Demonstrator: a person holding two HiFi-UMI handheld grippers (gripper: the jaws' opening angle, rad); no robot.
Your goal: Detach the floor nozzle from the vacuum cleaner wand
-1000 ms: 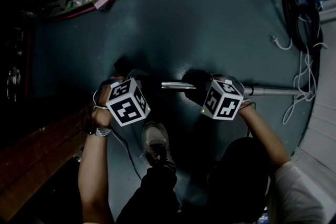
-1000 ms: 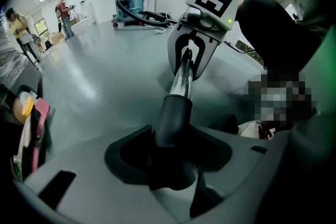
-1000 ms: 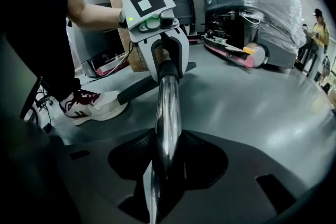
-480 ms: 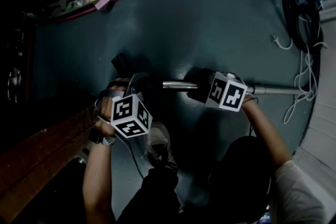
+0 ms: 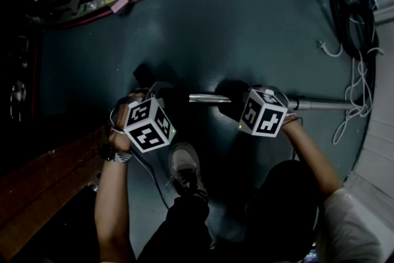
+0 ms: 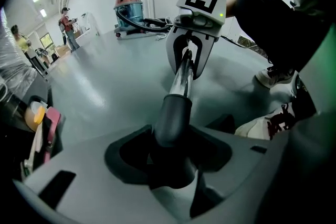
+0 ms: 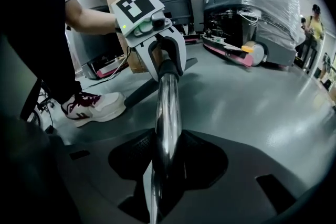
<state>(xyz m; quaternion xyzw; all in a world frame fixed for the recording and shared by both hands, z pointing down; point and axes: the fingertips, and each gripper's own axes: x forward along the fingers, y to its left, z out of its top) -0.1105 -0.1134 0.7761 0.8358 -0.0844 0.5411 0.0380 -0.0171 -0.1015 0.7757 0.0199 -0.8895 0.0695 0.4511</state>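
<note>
Chrome wand [image 5: 209,98] stretched across the teal floor [image 5: 246,21], and honestly the floor nozzle [image 5: 143,76] at its left end was just a black blob in shadow, half hidden under the left gripper [image 6: 170,157], whose jaws were clamped on the dark neck [image 6: 173,113] there. Further along, the right gripper [image 7: 165,160] squeezed the bare wand. Couldn't tell whether the joint was seated or loose.

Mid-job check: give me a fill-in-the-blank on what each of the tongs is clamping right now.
The right tongs are shut on the chrome ____.
The left tongs are shut on the dark neck of the floor ____.
In the head view, that neck is at the chrome tube's ____ end.
Missing: wand; nozzle; left.
</note>
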